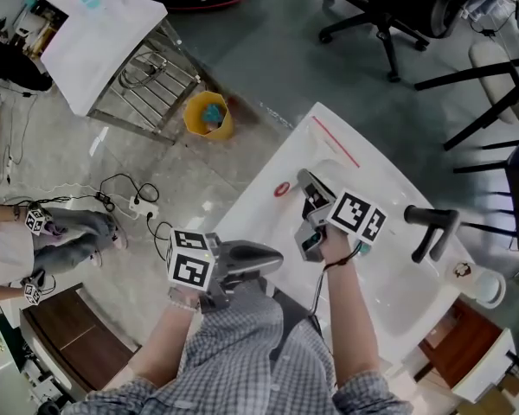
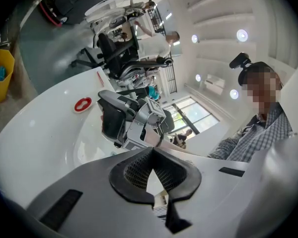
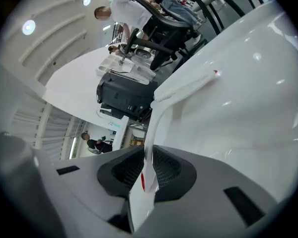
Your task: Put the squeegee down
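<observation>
Here, the squeegee (gripped) hangs over the sink.

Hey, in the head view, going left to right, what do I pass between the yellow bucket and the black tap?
yellow bucket → red ring → right gripper, shut on the white squeegee → black tap. The left gripper spans both bucket and ring sideways, so it is left out.

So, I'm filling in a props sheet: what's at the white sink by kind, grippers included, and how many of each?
Grippers: 2 (left gripper, right gripper)
Squeegee, held by the right gripper: 1
Black faucet: 1
Red ring: 1
Total: 5
</observation>
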The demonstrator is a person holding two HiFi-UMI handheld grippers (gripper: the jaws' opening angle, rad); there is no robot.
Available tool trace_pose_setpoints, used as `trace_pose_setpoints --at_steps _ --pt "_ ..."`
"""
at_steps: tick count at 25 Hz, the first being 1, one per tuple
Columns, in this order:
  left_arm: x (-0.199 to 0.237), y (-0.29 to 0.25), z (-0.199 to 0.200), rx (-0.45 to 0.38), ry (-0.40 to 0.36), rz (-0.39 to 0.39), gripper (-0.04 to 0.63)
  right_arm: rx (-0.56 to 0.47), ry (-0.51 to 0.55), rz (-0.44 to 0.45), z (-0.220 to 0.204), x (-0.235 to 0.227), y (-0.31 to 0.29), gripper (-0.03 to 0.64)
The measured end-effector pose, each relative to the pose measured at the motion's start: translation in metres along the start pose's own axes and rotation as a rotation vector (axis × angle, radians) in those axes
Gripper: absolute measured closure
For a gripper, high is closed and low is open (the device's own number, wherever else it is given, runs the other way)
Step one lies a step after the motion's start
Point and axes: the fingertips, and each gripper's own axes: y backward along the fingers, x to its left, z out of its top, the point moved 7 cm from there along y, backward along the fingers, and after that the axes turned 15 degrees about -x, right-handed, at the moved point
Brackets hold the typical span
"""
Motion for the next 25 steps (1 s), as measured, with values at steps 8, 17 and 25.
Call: trace_pose_setpoints --at_steps 8,17,25 --pt "-0.003 -0.001 -0.002 -0.002 -0.004 -0.005 0.589 0.012 0.181 -0.036 0.004 0.005 0.002 0.548" --pt "-0.01 -0.008 0.001 0.019 -0.144 0.021 0.591 -0.047 0.204 -0.051 0.009 0.002 0.031 0.529" --pt "-0.019 -0.031 0.004 0.087 -0.377 0.077 0.591 -0.132 0.368 -0.135 0.016 -0.002 0.09 0.609"
